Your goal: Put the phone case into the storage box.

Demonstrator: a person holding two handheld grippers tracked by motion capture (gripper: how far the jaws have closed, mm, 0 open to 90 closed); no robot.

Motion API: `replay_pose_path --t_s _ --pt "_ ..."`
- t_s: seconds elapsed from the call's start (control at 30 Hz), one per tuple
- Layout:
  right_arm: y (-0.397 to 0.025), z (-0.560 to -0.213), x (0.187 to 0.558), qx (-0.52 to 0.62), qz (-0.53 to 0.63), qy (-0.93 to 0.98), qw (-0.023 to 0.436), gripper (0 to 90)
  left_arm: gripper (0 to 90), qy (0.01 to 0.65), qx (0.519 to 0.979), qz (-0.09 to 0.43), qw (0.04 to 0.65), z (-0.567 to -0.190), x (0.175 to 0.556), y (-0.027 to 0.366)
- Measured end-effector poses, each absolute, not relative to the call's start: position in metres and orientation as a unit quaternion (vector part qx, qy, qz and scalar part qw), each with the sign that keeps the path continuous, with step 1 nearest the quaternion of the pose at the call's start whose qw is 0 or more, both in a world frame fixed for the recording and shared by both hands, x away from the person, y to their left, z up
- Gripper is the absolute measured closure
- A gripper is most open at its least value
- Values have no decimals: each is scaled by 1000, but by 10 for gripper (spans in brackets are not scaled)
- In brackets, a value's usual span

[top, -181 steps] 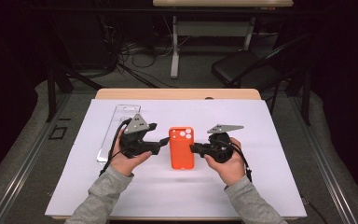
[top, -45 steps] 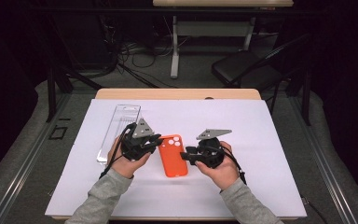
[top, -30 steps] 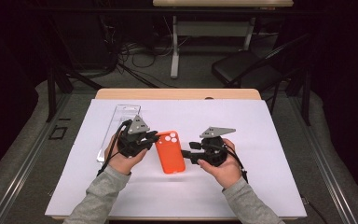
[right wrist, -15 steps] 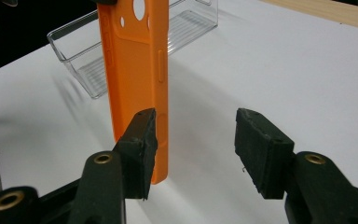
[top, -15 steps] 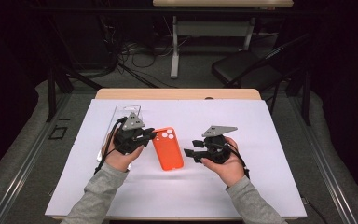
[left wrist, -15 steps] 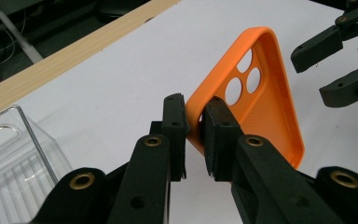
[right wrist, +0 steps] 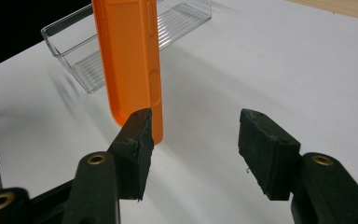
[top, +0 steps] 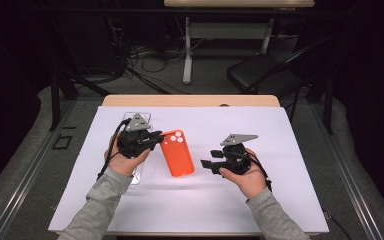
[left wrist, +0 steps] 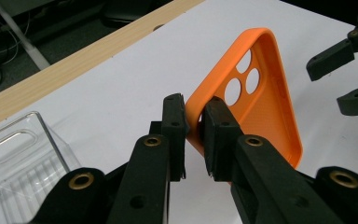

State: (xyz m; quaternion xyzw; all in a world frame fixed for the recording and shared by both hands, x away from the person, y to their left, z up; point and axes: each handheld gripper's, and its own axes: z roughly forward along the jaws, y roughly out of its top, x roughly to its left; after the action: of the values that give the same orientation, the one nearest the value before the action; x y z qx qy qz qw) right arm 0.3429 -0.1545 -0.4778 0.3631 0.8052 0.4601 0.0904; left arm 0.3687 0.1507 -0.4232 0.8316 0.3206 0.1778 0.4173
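An orange phone case (top: 176, 154) with three camera holes is tipped up on the white table cover (top: 285, 135), its far corner pinched by my left gripper (top: 154, 140). In the left gripper view the gripper (left wrist: 194, 135) is shut on the case (left wrist: 265, 107) rim beside the holes, and the hollow inside faces the camera. My right gripper (top: 207, 164) is open just right of the case's near end, apart from it. In the right gripper view the gripper (right wrist: 196, 140) holds nothing, and the case (right wrist: 128, 56) stands on edge beyond the left jaw.
A clear plastic tray (top: 136, 120) lies on the cover behind and under my left hand, also seen as the clear tray (left wrist: 23, 158) and the tray (right wrist: 168, 23). The table's wooden edge (top: 190, 100) runs along the back. A chair (top: 260, 75) and cables lie on the floor beyond.
The case lay flat between both grippers; my left gripper has since raised one end and drawn it leftward. My right gripper has come off the case and backed away to the right.
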Motion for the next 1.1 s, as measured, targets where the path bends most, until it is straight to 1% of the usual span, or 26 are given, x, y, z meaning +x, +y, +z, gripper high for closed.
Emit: replay_pose_path --t_s 0.5,0.57,0.73,0.97,1.1 --pt "-180 -480 339 381 453 799 109 392 803 323 836 184 404 -404 385 162" --pt "-184 -481 338 387 451 796 116 360 803 327 835 182 403 -401 387 165" --pt "-189 -483 337 396 450 792 113 361 803 333 831 184 406 -397 392 171" --pt "-198 -486 336 405 445 789 123 351 802 335 827 195 407 -388 401 180" --pt "-200 -486 336 408 445 787 126 351 802 336 832 202 394 -384 405 183"
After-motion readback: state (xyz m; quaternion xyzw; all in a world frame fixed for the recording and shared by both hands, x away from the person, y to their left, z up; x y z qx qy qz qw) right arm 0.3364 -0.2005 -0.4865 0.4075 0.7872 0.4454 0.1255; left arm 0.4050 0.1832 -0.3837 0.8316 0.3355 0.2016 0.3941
